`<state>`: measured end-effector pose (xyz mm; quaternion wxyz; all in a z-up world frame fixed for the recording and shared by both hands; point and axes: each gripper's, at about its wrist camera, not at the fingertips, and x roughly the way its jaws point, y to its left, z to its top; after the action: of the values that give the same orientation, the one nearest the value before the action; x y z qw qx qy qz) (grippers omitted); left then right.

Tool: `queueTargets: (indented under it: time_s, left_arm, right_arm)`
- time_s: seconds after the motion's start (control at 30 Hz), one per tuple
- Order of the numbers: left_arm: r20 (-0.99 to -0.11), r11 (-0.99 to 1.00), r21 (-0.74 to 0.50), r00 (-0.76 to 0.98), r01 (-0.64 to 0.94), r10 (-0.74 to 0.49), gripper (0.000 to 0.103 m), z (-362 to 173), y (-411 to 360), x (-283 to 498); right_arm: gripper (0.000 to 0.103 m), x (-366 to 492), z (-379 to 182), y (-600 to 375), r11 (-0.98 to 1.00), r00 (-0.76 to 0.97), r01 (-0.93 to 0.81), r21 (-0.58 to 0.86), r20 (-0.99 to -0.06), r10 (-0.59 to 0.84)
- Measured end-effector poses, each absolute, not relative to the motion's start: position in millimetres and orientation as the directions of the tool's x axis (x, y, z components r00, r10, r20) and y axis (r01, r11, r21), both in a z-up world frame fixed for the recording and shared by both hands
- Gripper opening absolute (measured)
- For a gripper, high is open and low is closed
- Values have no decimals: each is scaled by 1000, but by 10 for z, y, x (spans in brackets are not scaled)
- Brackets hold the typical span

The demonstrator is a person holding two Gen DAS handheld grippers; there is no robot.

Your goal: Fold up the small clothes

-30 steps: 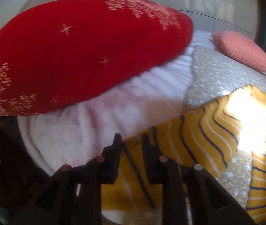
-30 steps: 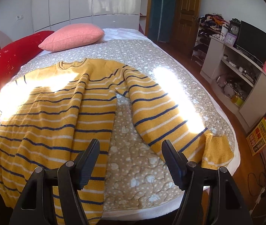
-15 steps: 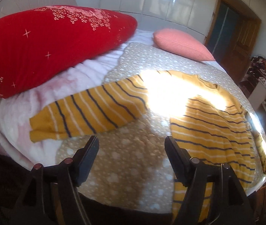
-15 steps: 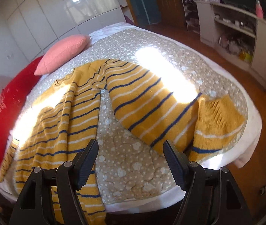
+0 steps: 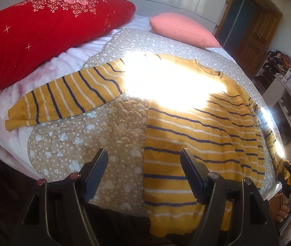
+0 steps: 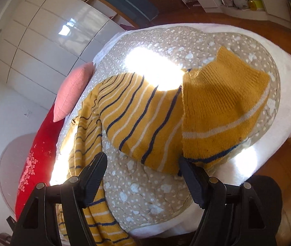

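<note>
A yellow sweater with navy and white stripes (image 5: pixel 203 135) lies spread flat on the bed's dotted beige quilt (image 5: pixel 88 143). Its one sleeve (image 5: pixel 63 100) stretches left toward the red pillow. My left gripper (image 5: pixel 144 164) is open and empty, above the bed's near edge by the sweater's hem. In the right wrist view the other sleeve (image 6: pixel 145 123) lies across the quilt (image 6: pixel 145 188), its cuff end (image 6: pixel 223 110) folded back. My right gripper (image 6: pixel 142 168) is open and empty, just short of that sleeve.
A big red pillow (image 5: pixel 42 32) and a pink pillow (image 5: pixel 182 30) lie at the head of the bed. A shelf unit with clutter (image 5: pixel 285 82) stands on the right. Wooden floor (image 6: pixel 289 153) lies beyond the bed's end.
My left gripper opened, let go of the sleeve and drew back toward the hem. My right gripper swung over toward the other sleeve's cuff, staying open.
</note>
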<state>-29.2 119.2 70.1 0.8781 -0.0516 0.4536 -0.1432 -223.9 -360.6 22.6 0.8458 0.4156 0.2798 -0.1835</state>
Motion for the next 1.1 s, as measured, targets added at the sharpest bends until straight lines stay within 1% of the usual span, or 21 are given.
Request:
queueTargets:
  time_s: [0.03,0.07,0.17,0.2,0.27,0.37,0.43,0.5,0.57,0.63,0.7,0.73,0.77,0.8,0.87,0.9,0.93,0.97,1.0,1.03,1.1]
  left_arm:
    - [-779,951,-226,547,209,-305,72,712,1171,-307]
    - [-777,950,-229,547,214,-310,72,724,1146,-315]
    - [-778,946,-215,543,242,-316,72,745,1036,-349]
    - [-780,945,-208,541,252,-316,72,745,998,-358]
    - [-783,943,-201,536,265,-317,72,733,924,-359]
    - [-789,936,-222,513,274,-337,72,701,831,-363]
    - [-792,930,-235,499,283,-352,72,685,771,-383]
    - [-793,926,-235,492,297,-359,72,685,711,-408]
    - [-793,923,-227,490,311,-360,72,689,670,-431]
    - [-795,921,-221,487,321,-361,72,690,643,-449]
    - [-797,921,-216,487,325,-359,72,685,631,-460]
    - [-797,921,-216,486,324,-358,72,676,632,-463]
    - [-799,921,-219,483,321,-358,72,658,632,-456]
    - [-802,922,-223,477,316,-358,72,631,633,-448]
    - [-812,923,-236,460,304,-359,72,569,638,-422]
    - [-816,922,-246,450,298,-363,72,543,644,-411]
    - [-817,921,-257,443,294,-369,72,525,652,-405]
    - [-815,919,-268,441,290,-377,72,521,671,-400]
    - [-810,918,-274,446,287,-382,72,526,698,-398]
    - [-804,918,-276,454,284,-383,72,531,730,-396]
    - [-797,919,-283,466,274,-384,72,530,816,-378]
  right_arm:
    - [71,-2281,280,-3635,603,769,559,569,-627,-121]
    - [69,-2353,340,-3682,608,756,591,530,-627,-189]
    - [72,-2656,480,-3874,532,656,737,417,-630,-415]
    - [73,-2745,506,-3932,507,629,765,398,-633,-452]
    - [74,-2907,507,-4008,485,641,759,434,-628,-441]
    - [74,-3048,395,-4017,476,734,669,571,-607,-304]
    - [74,-3089,290,-3920,451,791,600,660,-575,-210]
    - [74,-3048,187,-3781,439,811,567,697,-567,-146]
    - [74,-2980,118,-3679,455,795,581,675,-591,-138]
    - [74,-2937,122,-3678,469,768,616,633,-614,-180]
    - [74,-2908,161,-3731,466,764,627,624,-610,-211]
    - [76,-2884,200,-3760,466,763,630,621,-606,-225]
    - [81,-2833,236,-3781,470,753,643,604,-612,-244]
    - [84,-2774,256,-3798,479,729,668,570,-631,-266]
    - [85,-2629,237,-3840,488,649,736,469,-693,-314]
    - [82,-2564,206,-3877,487,615,760,431,-719,-323]
    - [50,-2530,176,-3924,479,594,774,415,-738,-321]
    - [21,-2537,166,-3981,470,588,778,418,-748,-308]
    - [21,-2580,200,-4022,455,600,774,440,-739,-307]
    - [13,-2641,273,-4048,446,613,770,455,-721,-323]
    - [13,-2675,511,-4092,466,610,776,425,-693,-384]
